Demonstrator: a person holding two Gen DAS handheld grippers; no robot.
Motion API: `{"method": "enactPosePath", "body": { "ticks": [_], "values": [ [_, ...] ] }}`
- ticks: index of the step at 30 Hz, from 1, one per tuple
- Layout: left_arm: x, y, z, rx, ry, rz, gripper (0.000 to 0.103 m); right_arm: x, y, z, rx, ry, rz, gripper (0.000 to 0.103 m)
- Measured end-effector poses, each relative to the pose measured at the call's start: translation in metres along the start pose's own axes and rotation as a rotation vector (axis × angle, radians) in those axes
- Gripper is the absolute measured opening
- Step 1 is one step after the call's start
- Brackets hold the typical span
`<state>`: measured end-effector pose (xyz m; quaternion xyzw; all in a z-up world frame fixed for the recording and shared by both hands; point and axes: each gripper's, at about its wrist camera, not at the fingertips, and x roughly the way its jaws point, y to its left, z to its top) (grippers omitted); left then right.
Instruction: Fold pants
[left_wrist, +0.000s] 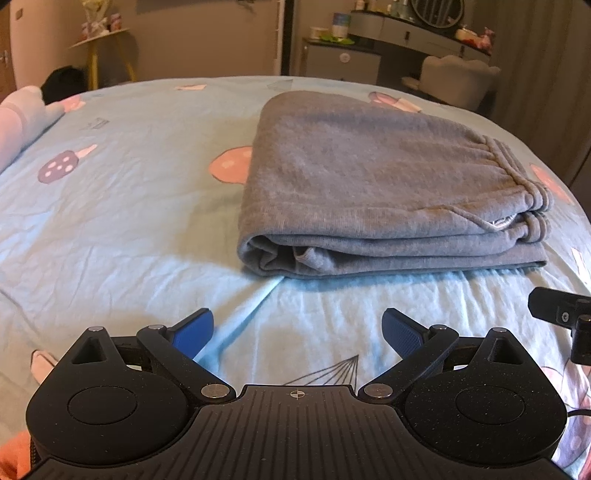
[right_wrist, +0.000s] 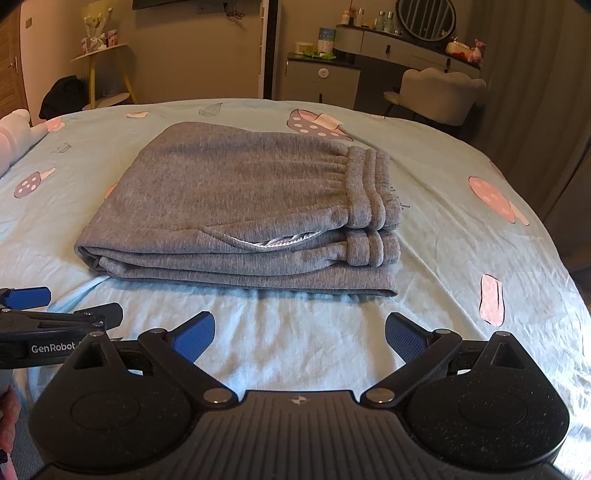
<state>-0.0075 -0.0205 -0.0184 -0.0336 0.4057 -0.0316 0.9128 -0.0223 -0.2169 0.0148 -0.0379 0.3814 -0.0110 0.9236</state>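
I hold both fingers, left (left_wrist: 297, 328) and right (right_wrist: 300, 332), spread and empty at 6 o'clock of the pants (right_wrist: 240, 206), folded on the bed (right_wrist: 461, 258); folding appears complete.

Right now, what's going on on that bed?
A person holds two grippers over the bed. The grey pants lie folded in a stacked bundle, waistband on the right. The left gripper and right gripper are both open, short of the bundle and touching nothing. The folding looks finished.
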Motion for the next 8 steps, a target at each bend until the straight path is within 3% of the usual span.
{"method": "enactPosePath", "body": {
  "ticks": [8],
  "values": [
    [0.0005, -0.0022, 0.0004, 0.011, 0.004, 0.024, 0.101, 0.0002, 0.0007, 0.0001, 0.004, -0.001, -0.001, 0.099]
  ]
}}
